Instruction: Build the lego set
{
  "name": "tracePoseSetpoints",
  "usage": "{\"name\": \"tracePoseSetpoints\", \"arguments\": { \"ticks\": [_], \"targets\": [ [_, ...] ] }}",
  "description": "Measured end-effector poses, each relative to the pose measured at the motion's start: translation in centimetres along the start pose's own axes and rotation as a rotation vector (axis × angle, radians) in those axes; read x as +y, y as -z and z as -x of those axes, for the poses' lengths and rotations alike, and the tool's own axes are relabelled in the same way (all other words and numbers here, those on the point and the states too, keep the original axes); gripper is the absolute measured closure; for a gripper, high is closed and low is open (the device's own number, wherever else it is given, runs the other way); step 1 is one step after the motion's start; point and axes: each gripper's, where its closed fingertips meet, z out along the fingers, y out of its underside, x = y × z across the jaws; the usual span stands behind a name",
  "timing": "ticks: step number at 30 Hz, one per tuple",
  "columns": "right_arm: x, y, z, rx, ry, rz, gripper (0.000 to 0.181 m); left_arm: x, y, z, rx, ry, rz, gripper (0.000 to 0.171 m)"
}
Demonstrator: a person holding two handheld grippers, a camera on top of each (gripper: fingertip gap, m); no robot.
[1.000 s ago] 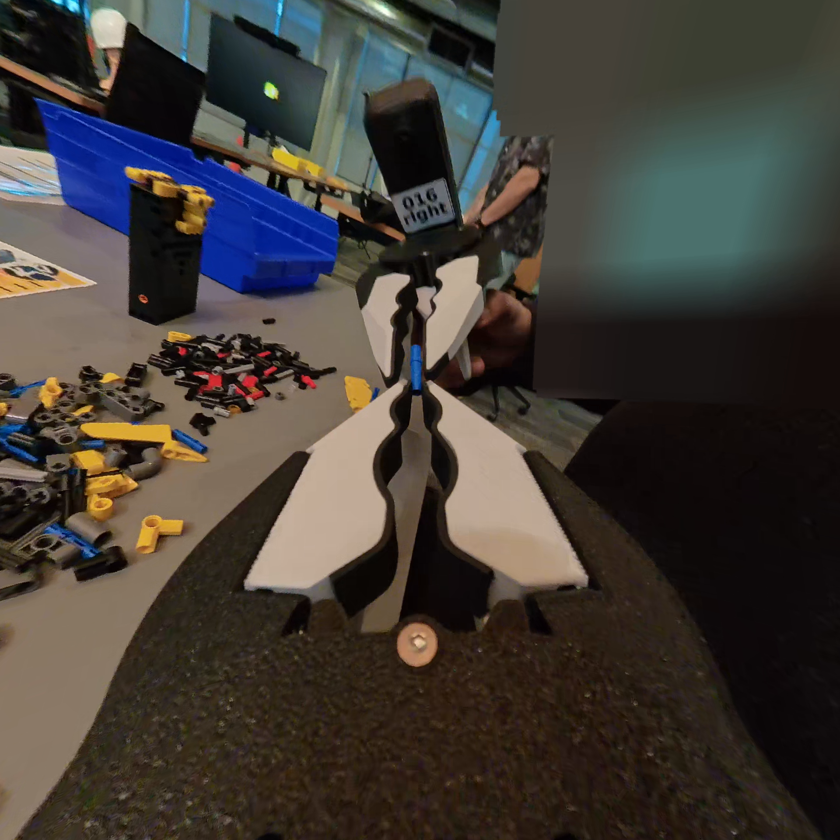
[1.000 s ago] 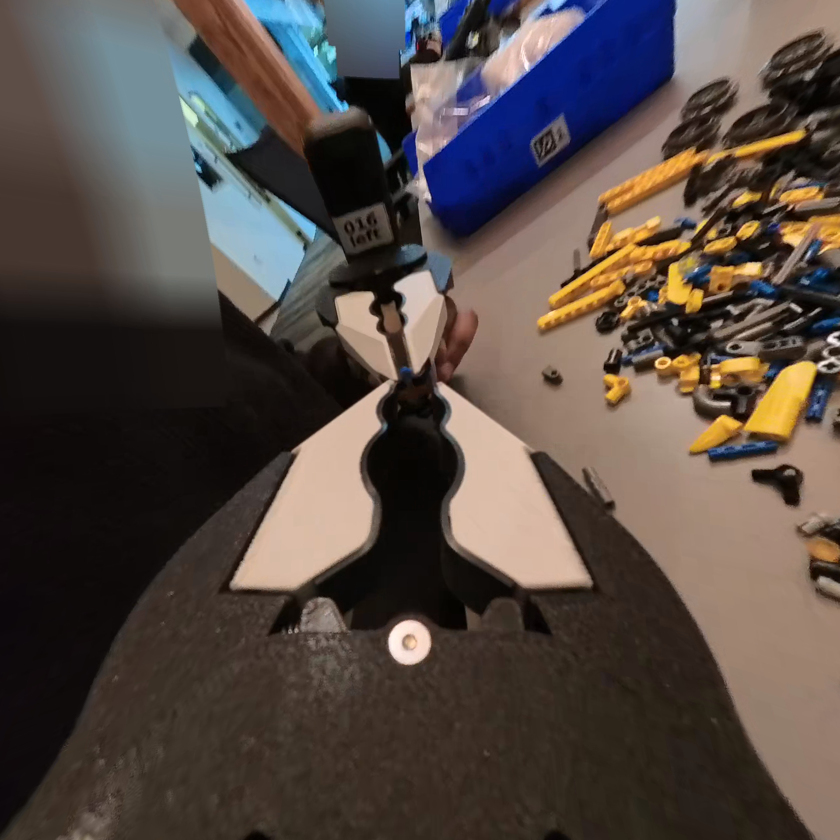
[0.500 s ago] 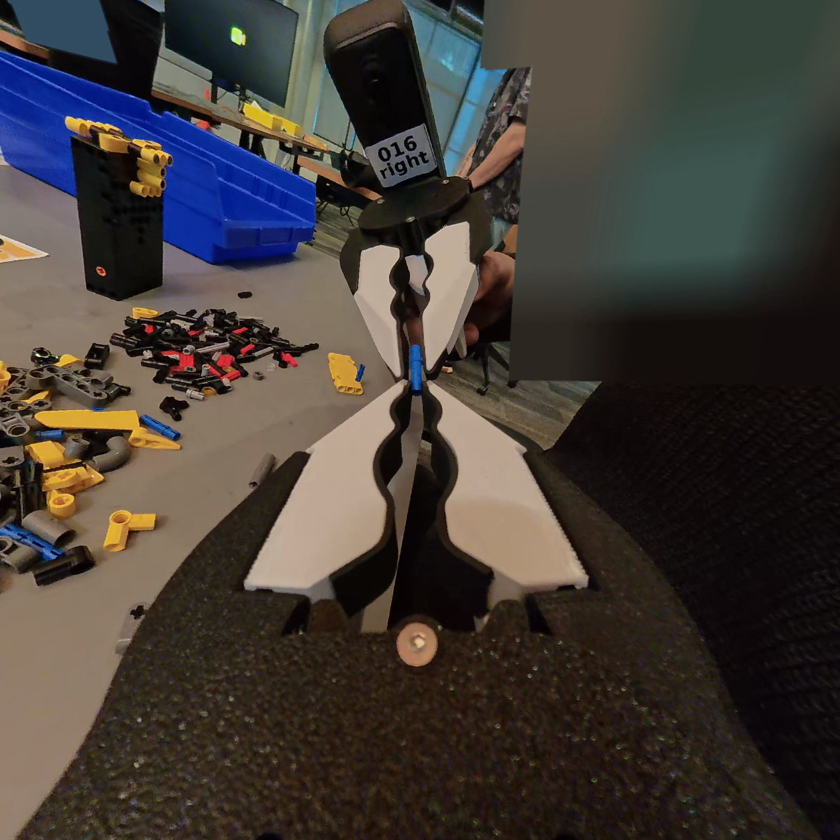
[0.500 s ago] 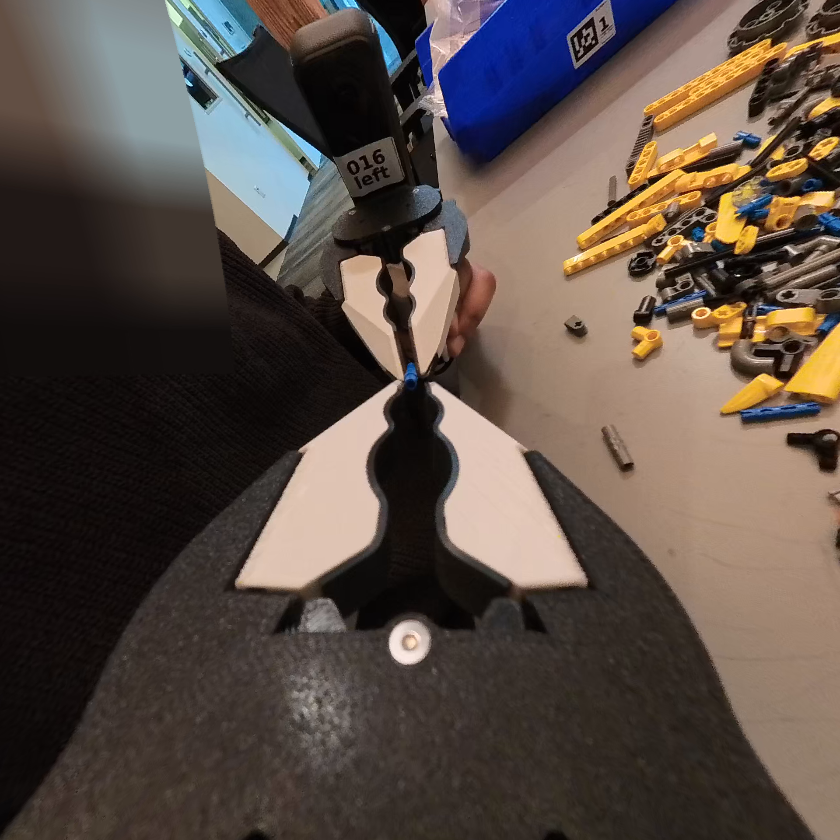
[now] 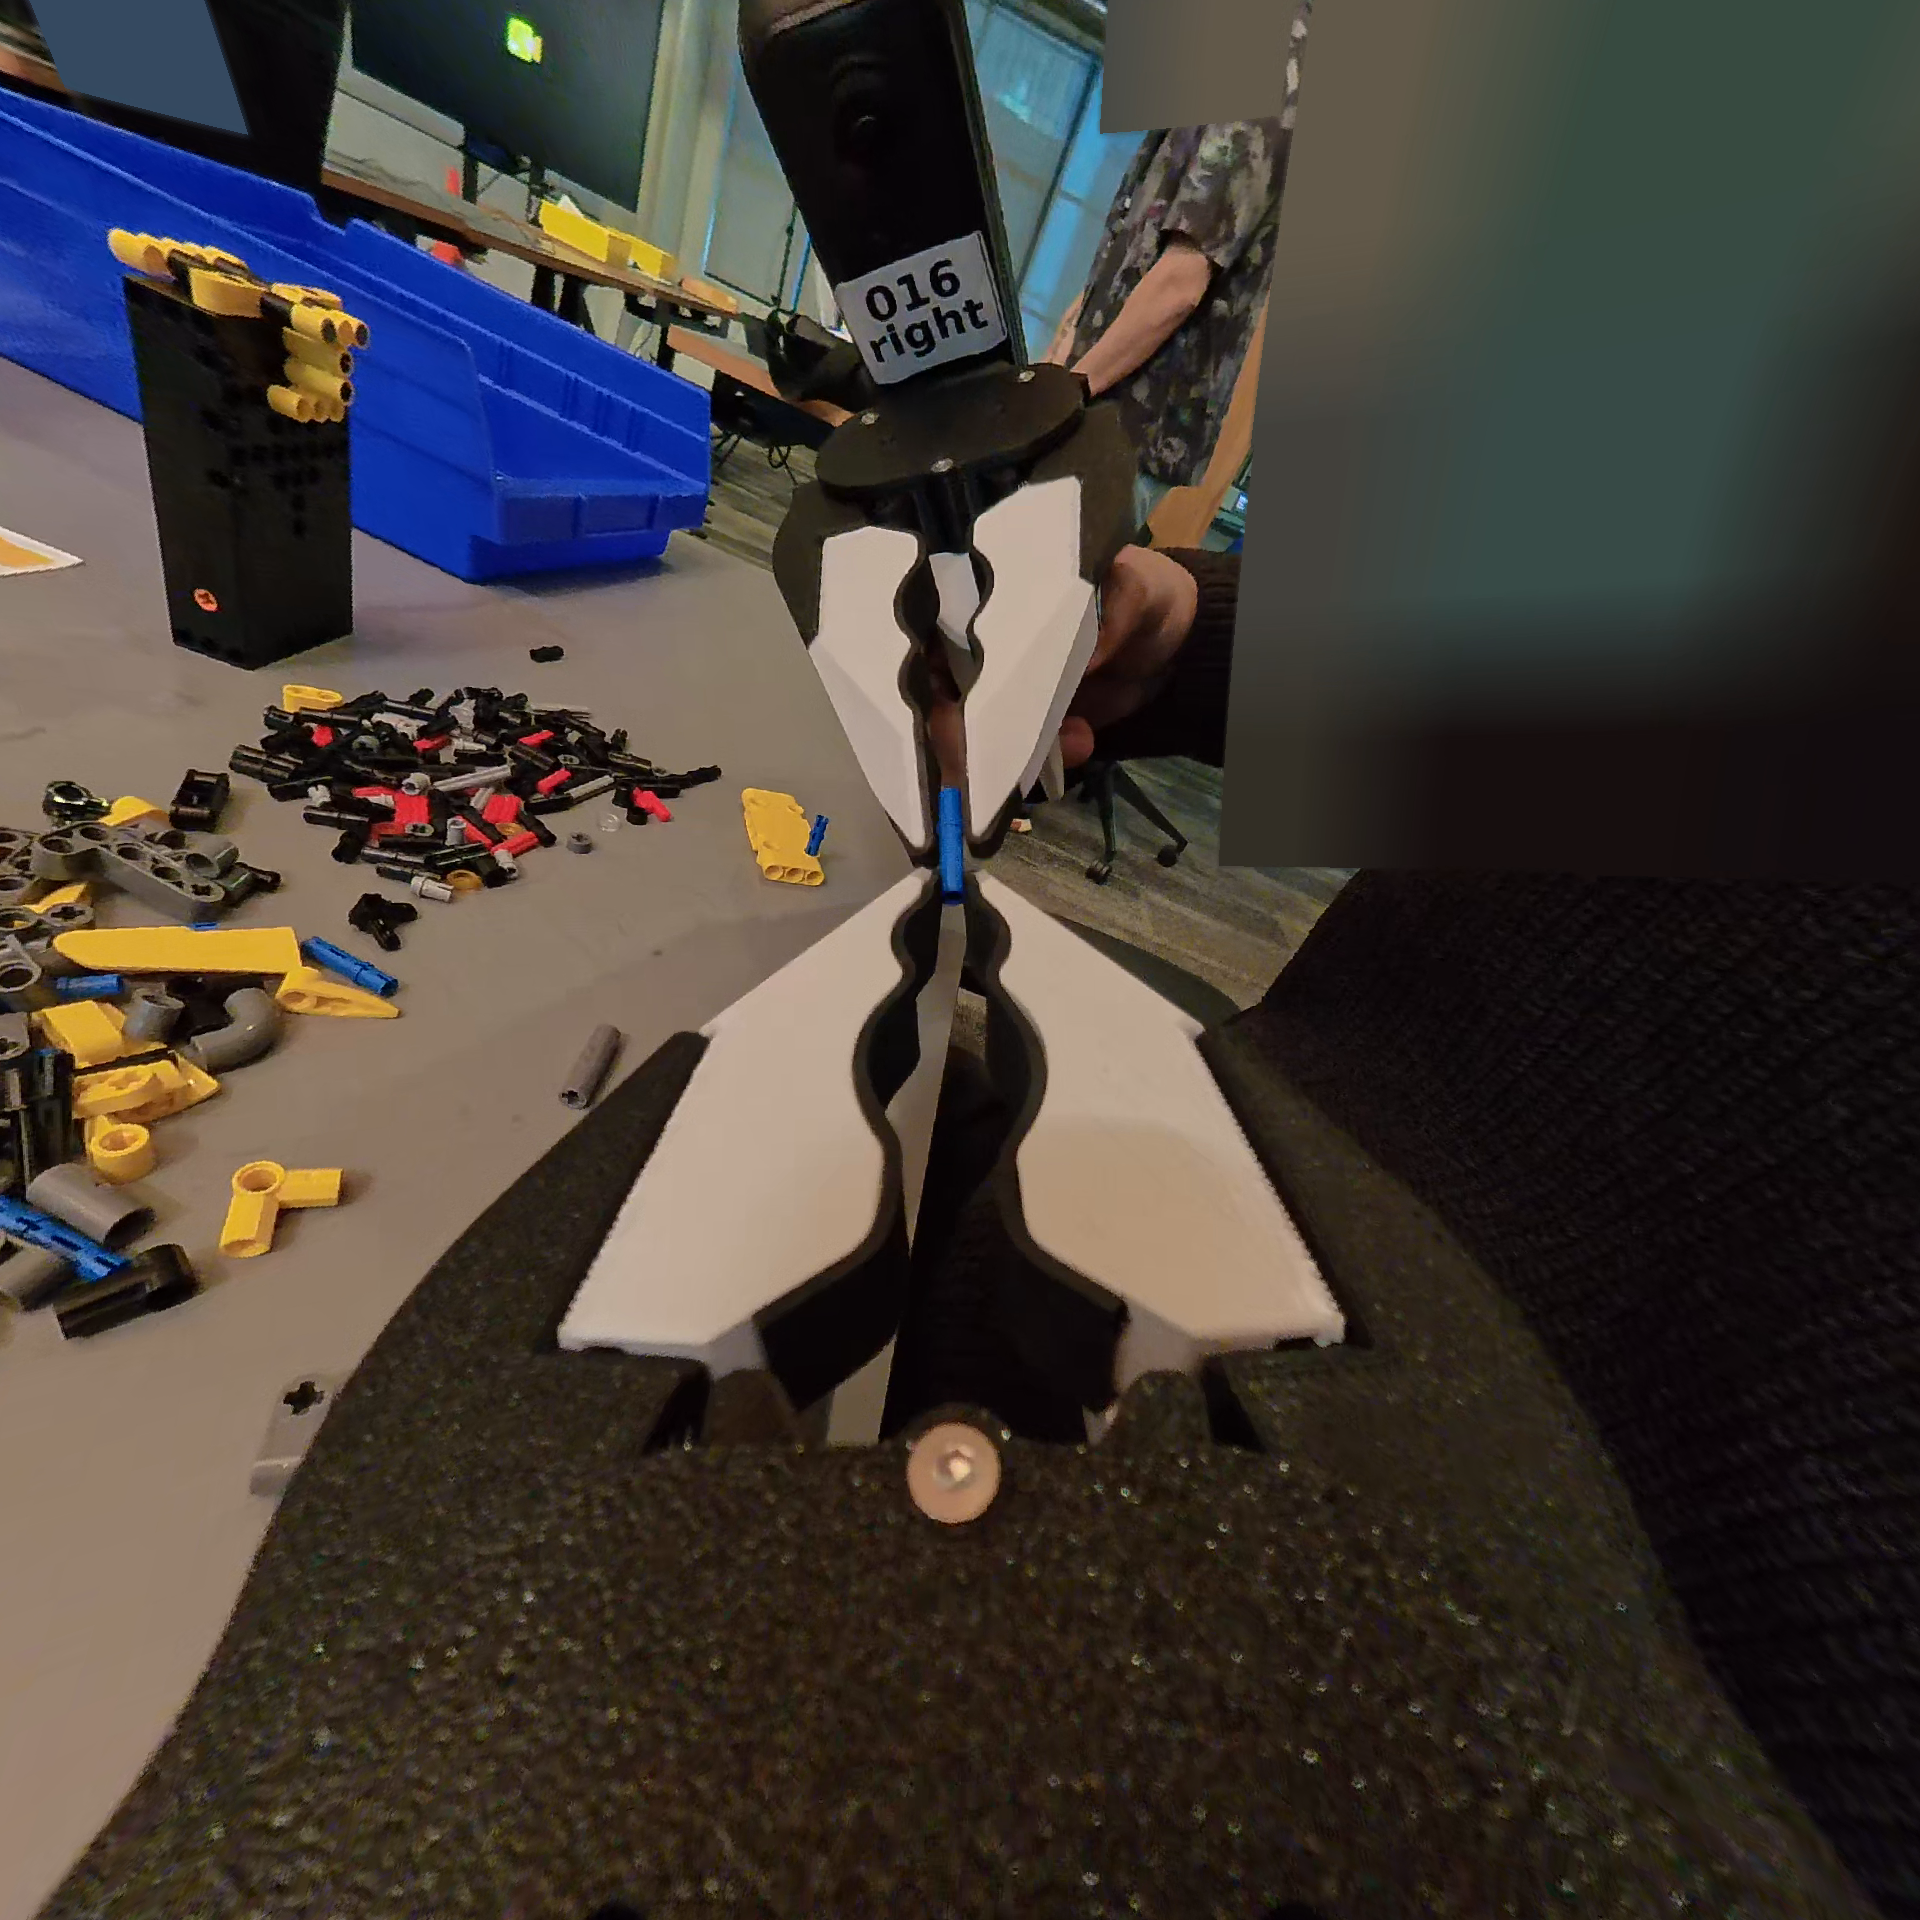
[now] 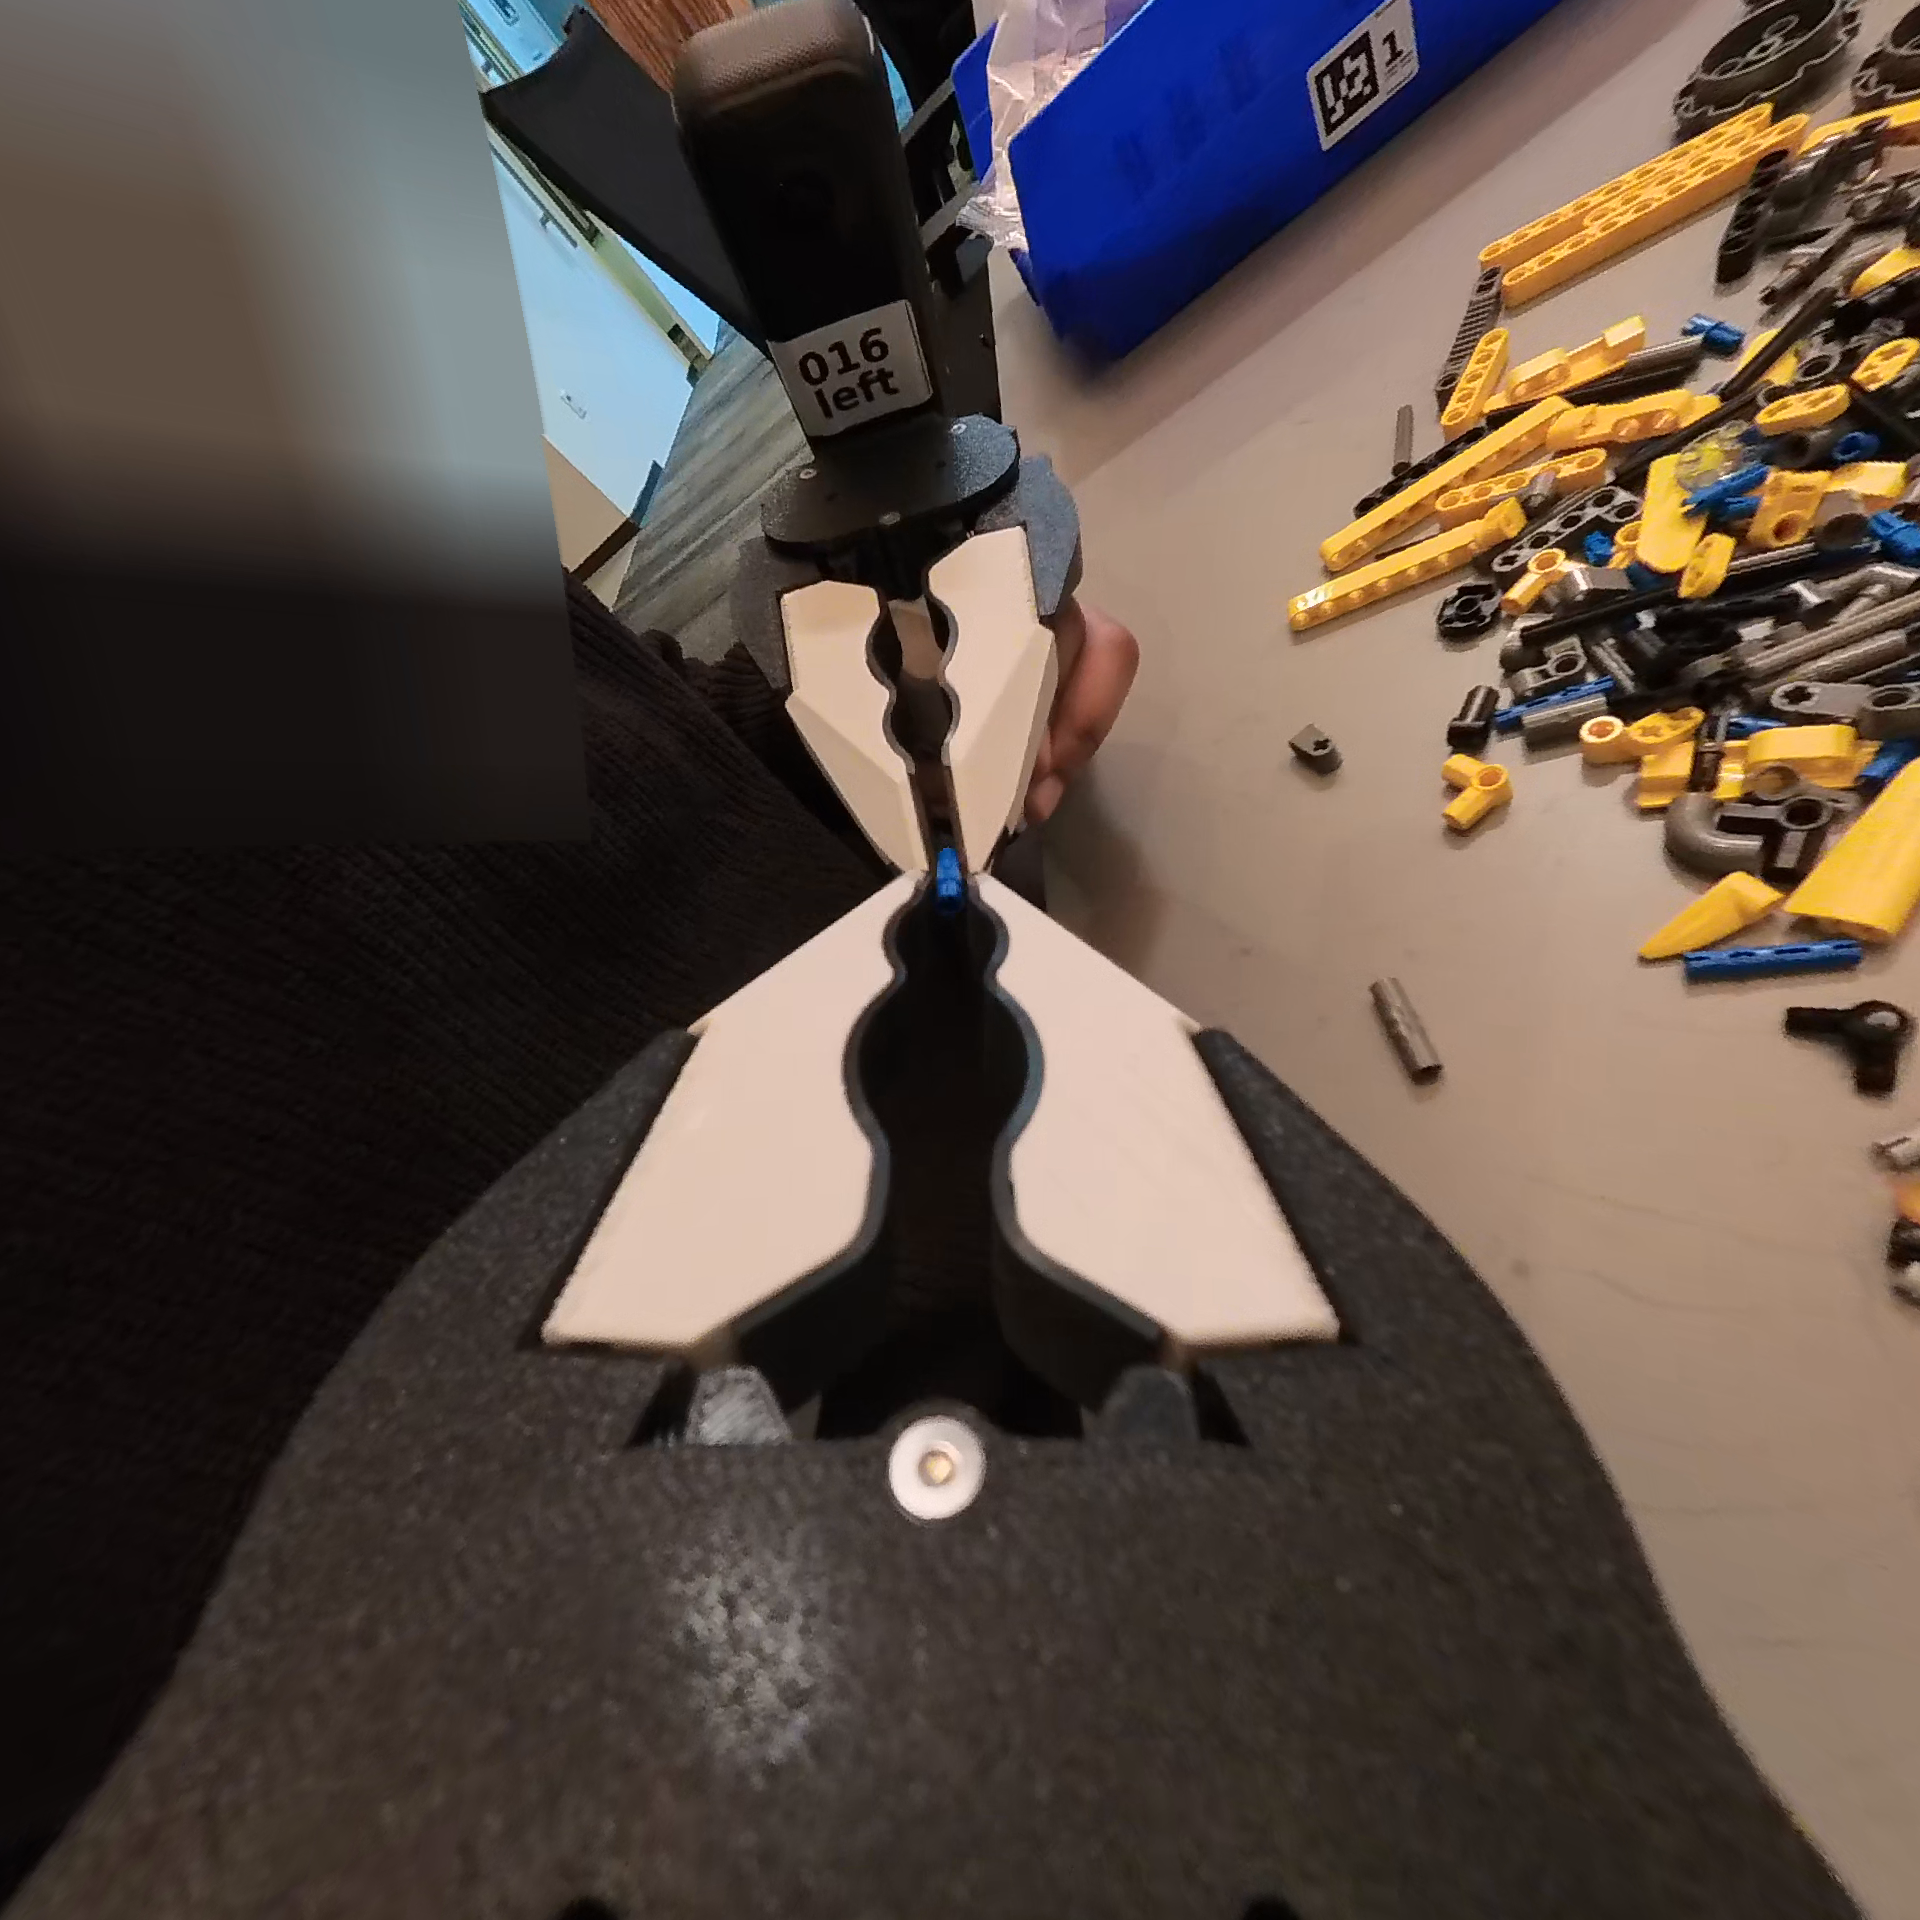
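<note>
— Blue pin (image 5: 950, 844) first: we see it pinched tip to tip between our two grippers, held in the air off the near edge of the grey tabletop (image 5: 644, 665), over a dark knitted sleeve.

— And the jaws?

— On our left gripper (image 5: 948, 891) the jaws are drawn narrow, closed on the near end of the pin. On our right gripper (image 6: 943, 896) the jaws are just as narrow around its other end. We cannot tell which of the two carries the load.

— What differs from a second ago?

— We have drawn the pair nearer to each other: the opposite gripper fills more of each view, and its label sits higher. The pin keeps its place between the tips. In the left wrist view the black block tower (image 5: 241, 488) topped with yellow parts and the blue bin (image 5: 540, 457) have slid leftward.

— Room to move?

— Left of our grippers the tabletop is crowded: a heap of black and red pins (image 5: 468, 779), a yellow beam (image 5: 781, 837) just beside the tips, a loose grey connector (image 5: 590, 1066) nearer us. From the right wrist view, a spread of yellow beams (image 6: 1455, 520) lies well apart, with bare tabletop between it and the edge.
</note>
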Motion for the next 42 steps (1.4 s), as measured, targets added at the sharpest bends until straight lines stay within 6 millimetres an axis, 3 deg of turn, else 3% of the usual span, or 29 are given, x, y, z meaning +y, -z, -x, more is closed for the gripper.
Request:
{"name": "tracePoseSetpoints", "arguments": {
  "ticks": [17, 20, 22, 24, 27, 30, 36, 42],
  "targets": [
    [-0.2, 0.1, -0.3, 0.061, 0.031, 0.002, 0.177, 0.0, -0.1, 0.4, -0.035, 0.007, -0.009, 0.166],
    [-0.7, 1.2, -0.9, 0.126, 0.024, -0.007, 0.178, 0.0, -0.1, 1.1, -0.068, 0.029, -0.008, 0.149],
    [-0.7, 3.3, -2.3, 0.242, 0.036, 0.027, 0.177, 0.2, -0.2, 1.3, -0.076, 0.039, 0.002, 0.148],
    [0.1, 6.5, -4.2, 0.393, 0.053, 0.105, 0.177, 0.4, -0.3, 1.4, -0.080, 0.035, 0.010, 0.148],
    [3.1, 12.4, -7.2, 0.641, 0.075, 0.321, 0.177, 0.4, -0.3, 1.5, -0.085, 0.042, 0.012, 0.148],
    [6.3, 15.9, -8.2, 0.765, 0.091, 0.536, 0.177, 0.3, -0.2, 1.7, -0.080, 0.066, 0.001, 0.148],
    [9.3, 15.2, -9.0, 0.782, 0.192, 0.792, 0.177, 0.4, -0.2, 1.8, -0.078, 0.074, 0.003, 0.148],
    [10.2, 14.5, -9.5, 0.741, 0.184, 0.844, 0.177, 0.6, -0.3, 1.8, -0.084, 0.066, 0.015, 0.148]
  ]
}}
